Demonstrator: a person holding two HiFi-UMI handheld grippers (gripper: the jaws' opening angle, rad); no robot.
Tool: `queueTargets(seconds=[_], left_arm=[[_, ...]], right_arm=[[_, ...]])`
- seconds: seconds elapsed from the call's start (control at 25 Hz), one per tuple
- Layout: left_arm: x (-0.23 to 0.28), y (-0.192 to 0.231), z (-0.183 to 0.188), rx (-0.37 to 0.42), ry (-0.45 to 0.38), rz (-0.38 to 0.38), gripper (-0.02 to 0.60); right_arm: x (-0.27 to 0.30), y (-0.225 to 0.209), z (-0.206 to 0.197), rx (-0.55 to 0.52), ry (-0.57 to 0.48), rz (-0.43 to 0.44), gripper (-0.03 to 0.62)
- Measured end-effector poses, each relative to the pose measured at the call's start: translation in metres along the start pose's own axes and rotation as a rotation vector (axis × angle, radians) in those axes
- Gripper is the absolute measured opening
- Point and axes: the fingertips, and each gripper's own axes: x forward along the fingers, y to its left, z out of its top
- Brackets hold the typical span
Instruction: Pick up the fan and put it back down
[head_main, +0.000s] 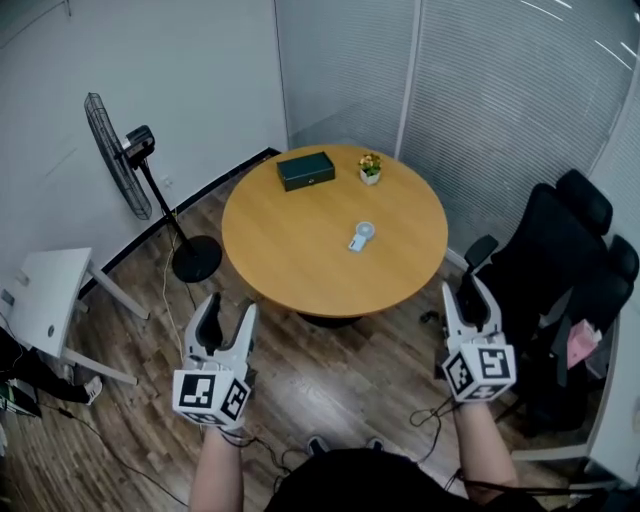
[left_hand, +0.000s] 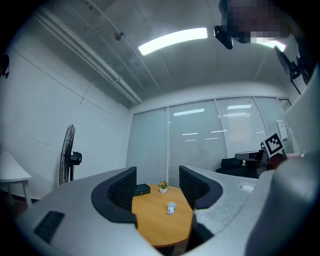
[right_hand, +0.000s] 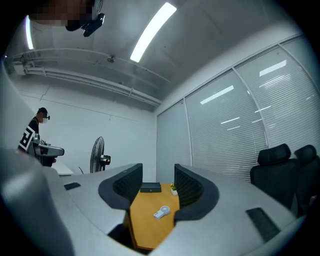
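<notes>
The small fan (head_main: 361, 236) lies flat just toward 3 o'clock of the middle of the round table (head_main: 280, 275); it looks light, stiff plastic, best pinched across its handle; the left gripper (head_main: 228, 308) and right gripper (head_main: 463, 292) both stand spread and empty, off the table's 6 o'clock edge.

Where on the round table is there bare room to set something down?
Bare: the table from the small fan to its near edge, plus both side flanks. Crowded: only the far rim, with the dark box and potted plant.

Office: round meeting table (head_main: 300, 250), black swivel chairs (head_main: 560, 250).
</notes>
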Motion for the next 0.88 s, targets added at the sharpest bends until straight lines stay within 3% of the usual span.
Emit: queueTargets(seconds=[0.44, 0.68, 0.88], left_arm=[[-0.022, 0.081, -0.045, -0.094, 0.047, 0.018, 0.256], [-0.001, 0.092, -0.072, -0.131, 0.086, 0.021, 0.256], [0.027, 0.100, -0.078, -0.092, 0.128, 0.034, 0.256]], right_arm=[[0.024, 0.071, -0.015, -0.036, 0.065, 0.006, 0.198], [0.057, 0.076, -0.029, -0.021, 0.082, 0.035, 0.187], [0.107, 0.070, -0.052, 0.054, 0.084, 0.055, 0.184]])
